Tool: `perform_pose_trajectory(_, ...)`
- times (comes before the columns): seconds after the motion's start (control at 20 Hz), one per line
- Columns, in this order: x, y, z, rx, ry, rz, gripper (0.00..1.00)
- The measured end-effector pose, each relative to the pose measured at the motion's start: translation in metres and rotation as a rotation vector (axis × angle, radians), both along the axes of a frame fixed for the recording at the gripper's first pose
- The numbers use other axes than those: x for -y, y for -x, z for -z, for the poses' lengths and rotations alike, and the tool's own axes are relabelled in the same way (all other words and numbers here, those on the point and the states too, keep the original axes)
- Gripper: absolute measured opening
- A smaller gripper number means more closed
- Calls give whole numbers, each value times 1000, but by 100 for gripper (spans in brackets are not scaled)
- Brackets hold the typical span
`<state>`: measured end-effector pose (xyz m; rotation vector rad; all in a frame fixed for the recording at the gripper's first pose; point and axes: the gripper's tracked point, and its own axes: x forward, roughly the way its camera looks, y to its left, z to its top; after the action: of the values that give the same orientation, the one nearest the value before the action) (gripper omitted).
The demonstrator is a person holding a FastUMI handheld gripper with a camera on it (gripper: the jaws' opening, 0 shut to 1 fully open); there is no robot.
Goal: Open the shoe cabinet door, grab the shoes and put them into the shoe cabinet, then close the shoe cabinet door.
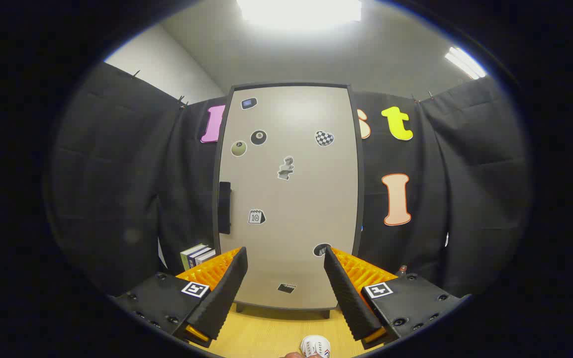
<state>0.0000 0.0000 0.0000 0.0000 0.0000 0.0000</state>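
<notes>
1. A booth hung with black cloth walls point(117, 189) sits under a pale ceiling, with a bright ceiling light point(299, 10) at the top centre of the frame and a second one point(463, 62) at the upper right.
2. A light wooden tabletop point(276, 330) runs along the bottom centre of the frame.
3. The tall beige shoe cabinet with a dark frame point(289, 199) stands upright on the tabletop in the middle of the frame, beyond the fingers — its door is closed.
4. A dark vertical handle point(224, 207) sits on the door's left edge, and small stickers point(258, 137) are scattered over the door.
5. A few upright books point(197, 256) stand just left of the cabinet, behind the left finger.
6. The gripper point(285, 268) hangs in front of the cabinet's lower part; its jaws are wide apart with nothing between them.
7. A small white shoe with coloured marks point(315, 346) lies on the tabletop at the bottom centre — below and between the fingers, partly cut off.
</notes>
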Motion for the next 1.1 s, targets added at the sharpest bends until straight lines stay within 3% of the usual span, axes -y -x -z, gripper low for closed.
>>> perform_pose_trajectory(0.55,-16,17,1,-37,-51,-27,98)
perform_pose_trajectory(1.1,-36,10,9,-99,23,-43,97)
